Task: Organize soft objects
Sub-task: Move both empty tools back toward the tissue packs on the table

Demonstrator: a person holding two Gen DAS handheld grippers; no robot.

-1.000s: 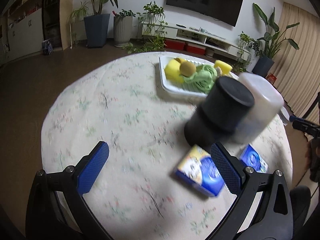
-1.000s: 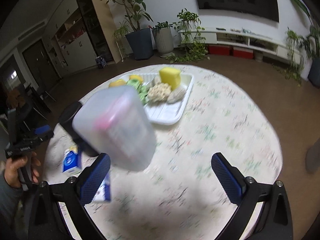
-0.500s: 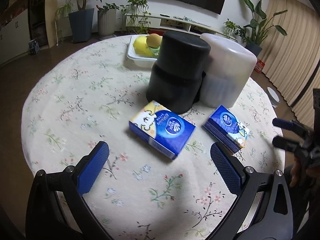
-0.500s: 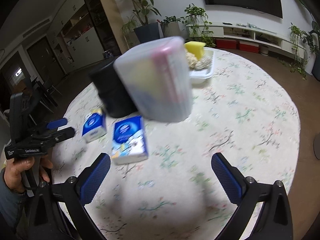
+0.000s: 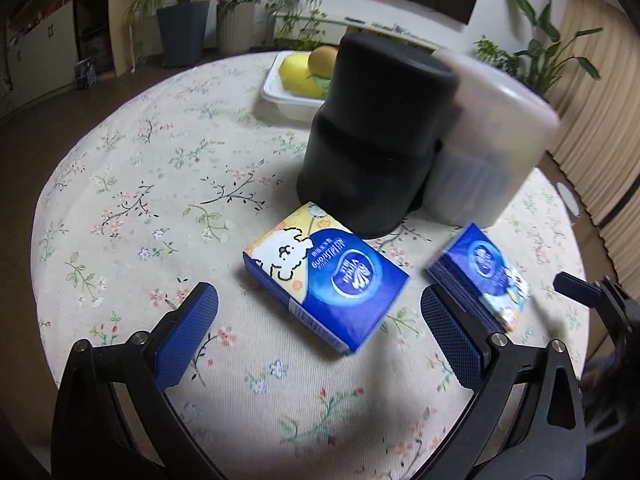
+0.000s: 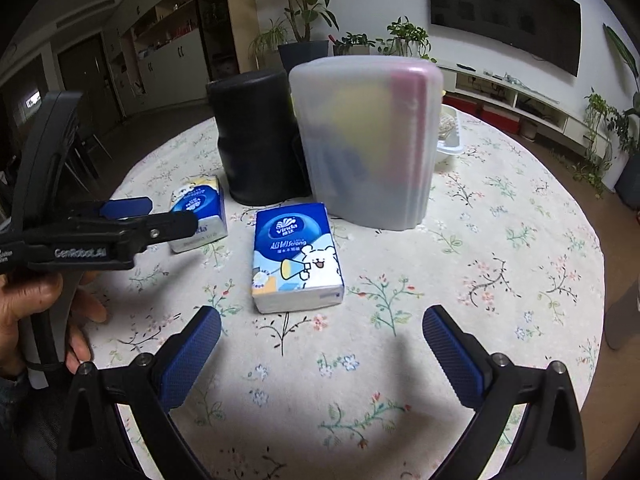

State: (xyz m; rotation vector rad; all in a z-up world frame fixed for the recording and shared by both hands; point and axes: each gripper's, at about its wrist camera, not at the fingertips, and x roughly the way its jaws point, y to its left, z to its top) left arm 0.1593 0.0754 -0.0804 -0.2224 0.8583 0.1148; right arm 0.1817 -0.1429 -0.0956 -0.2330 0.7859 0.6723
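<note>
Jaws wide apart and empty on both tools: the left gripper (image 5: 319, 310) hovers low over one tissue pack (image 5: 326, 283), the right gripper (image 6: 321, 338) over a second pack (image 6: 296, 258), each lying flat on the floral cloth (image 6: 480, 280) of a round table. Neither pack is touched yet; each sits just ahead of its blue pads, roughly centred in the gap.

For a clean pick, each tool would do best to come straight down so the pads meet the pack's long sides squarely. The left pack lies askew to its jaws, so a slight wrist turn looks needed. A gentle squeeze should be enough, since the soft wrap will give and may crease.

Just behind the packs stand a black canister (image 5: 376, 140) and, touching it, a frosted bin (image 6: 366, 144) with coloured items dimly visible inside. Farther back, a white tray (image 5: 280, 96) holds yellow and green soft pieces. Which container is meant to take the packs cannot be told.
</note>
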